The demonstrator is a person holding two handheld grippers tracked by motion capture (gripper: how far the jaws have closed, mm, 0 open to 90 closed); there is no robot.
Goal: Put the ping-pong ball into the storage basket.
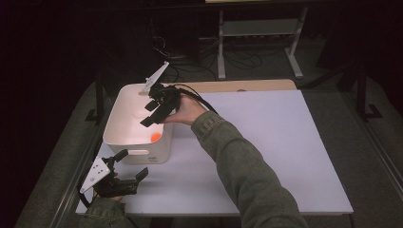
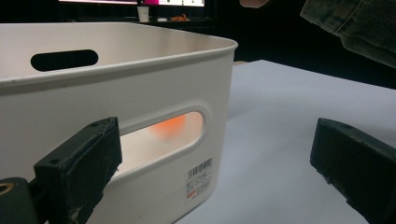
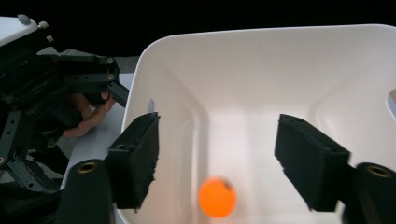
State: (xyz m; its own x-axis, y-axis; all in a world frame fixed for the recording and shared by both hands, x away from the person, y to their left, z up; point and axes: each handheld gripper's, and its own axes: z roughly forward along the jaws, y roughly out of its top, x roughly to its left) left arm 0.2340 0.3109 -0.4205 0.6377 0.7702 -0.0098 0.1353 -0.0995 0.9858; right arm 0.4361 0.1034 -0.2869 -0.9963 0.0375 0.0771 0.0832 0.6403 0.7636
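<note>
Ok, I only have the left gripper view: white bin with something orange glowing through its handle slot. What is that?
Observer: An orange ball lying on the bin floor.
Operator: Is the right gripper holding it?
Observer: No. The right gripper is above the bin, jaws apart, the ball loose below them.
Operator: And my left gripper?
Observer: The left gripper is open on the table beside the bin's near wall, gripping nothing.

Olive-green denim sleeves, right gripper [image 1: 153,114] and left gripper [image 1: 134,166] both black-framed, blocky black foam-padded fingers [image 3: 137,156], brass-ringed screw holes, grey three-cornered plates, black trailing cable.
</note>
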